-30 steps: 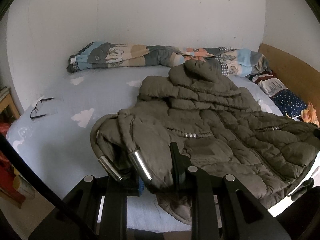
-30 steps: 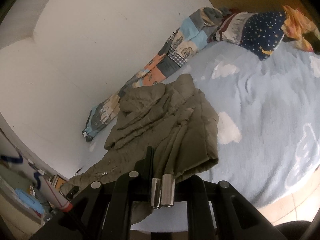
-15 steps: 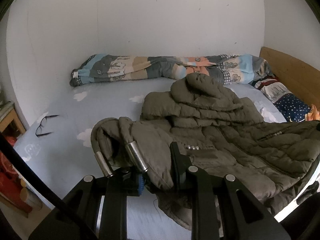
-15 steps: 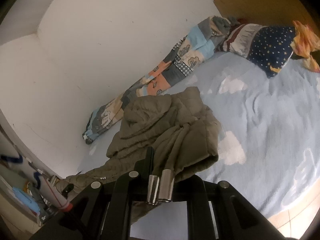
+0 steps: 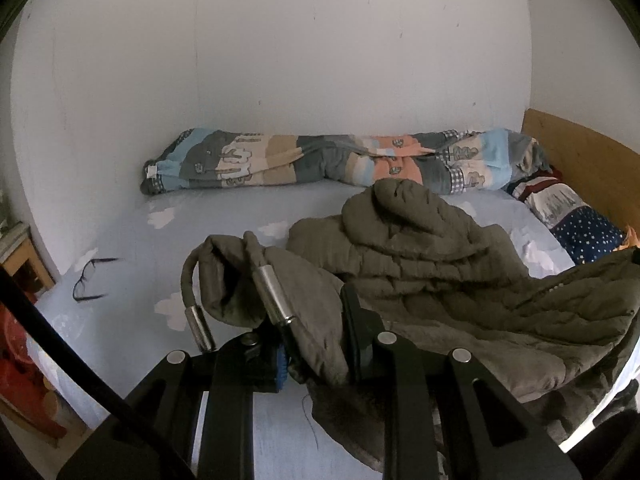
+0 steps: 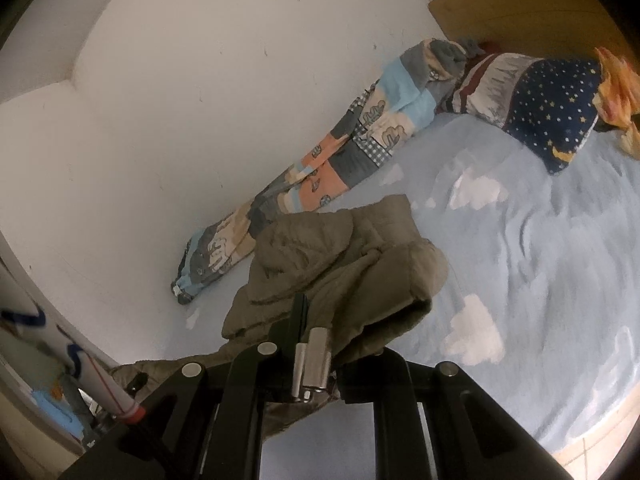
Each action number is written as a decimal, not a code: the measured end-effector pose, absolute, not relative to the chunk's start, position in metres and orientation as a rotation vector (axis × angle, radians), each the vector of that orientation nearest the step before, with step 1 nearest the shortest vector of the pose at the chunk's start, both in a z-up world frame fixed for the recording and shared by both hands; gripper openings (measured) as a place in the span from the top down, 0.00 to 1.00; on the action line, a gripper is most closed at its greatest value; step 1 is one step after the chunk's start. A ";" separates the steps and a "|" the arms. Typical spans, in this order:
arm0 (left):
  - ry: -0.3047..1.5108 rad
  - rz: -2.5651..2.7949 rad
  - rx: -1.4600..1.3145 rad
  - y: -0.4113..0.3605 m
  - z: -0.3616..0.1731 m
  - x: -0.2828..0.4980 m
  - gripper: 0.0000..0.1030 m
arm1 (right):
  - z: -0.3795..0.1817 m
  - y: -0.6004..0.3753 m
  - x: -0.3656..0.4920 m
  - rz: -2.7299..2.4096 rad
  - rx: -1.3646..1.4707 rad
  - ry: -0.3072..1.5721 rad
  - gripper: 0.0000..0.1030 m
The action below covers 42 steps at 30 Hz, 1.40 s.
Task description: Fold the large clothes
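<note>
Left wrist view: the left tool (image 5: 316, 344) is clamped narrow on a fold of the olive padded jacket (image 5: 440, 280) at its near edge, the cloth bunched between the black fingers. Two metal-tipped drawcords (image 5: 276, 300) hang from that gripped edge, one looping out to the left of the jacket. The rest of the jacket lies in a heap on the bed (image 5: 224, 216), whose sheet is pale blue with white clouds. Behind the jacket, along the white wall, lies a rolled patchwork quilt (image 5: 320, 160). To the right of the jacket sits a star-patterned pillow (image 5: 588, 232) against a wooden headboard (image 5: 580, 148). Left of the jacket, a pair of glasses (image 5: 90, 280) rests on the sheet.

Right wrist view: the right tool (image 6: 316, 344) is pinched almost fully closed on another part of the jacket (image 6: 340, 264), with two metal cord ends (image 6: 312, 356) side by side at its fingers. The jacket hangs from this grip, its far part heaped on the bed (image 6: 540, 260). Beyond the jacket runs the quilt (image 6: 340, 152), ending at the pillow (image 6: 560, 112).
</note>
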State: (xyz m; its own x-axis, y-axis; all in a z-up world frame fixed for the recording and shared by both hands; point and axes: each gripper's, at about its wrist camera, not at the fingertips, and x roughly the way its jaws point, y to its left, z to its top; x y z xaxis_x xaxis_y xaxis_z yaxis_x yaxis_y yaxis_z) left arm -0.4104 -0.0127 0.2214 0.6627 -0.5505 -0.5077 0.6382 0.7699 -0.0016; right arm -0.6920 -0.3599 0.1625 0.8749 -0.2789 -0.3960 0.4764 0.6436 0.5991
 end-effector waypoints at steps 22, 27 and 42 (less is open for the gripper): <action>0.457 -0.672 0.190 -0.048 0.249 -0.379 0.76 | 0.194 -0.395 -0.646 -0.451 0.702 0.272 0.88; 0.449 -0.673 0.191 -0.058 0.253 -0.369 0.75 | 0.199 -0.405 -0.632 -0.458 0.695 0.274 0.88; 0.447 -0.672 0.196 -0.073 0.256 -0.356 0.74 | 0.207 -0.427 -0.600 -0.468 0.655 0.301 0.88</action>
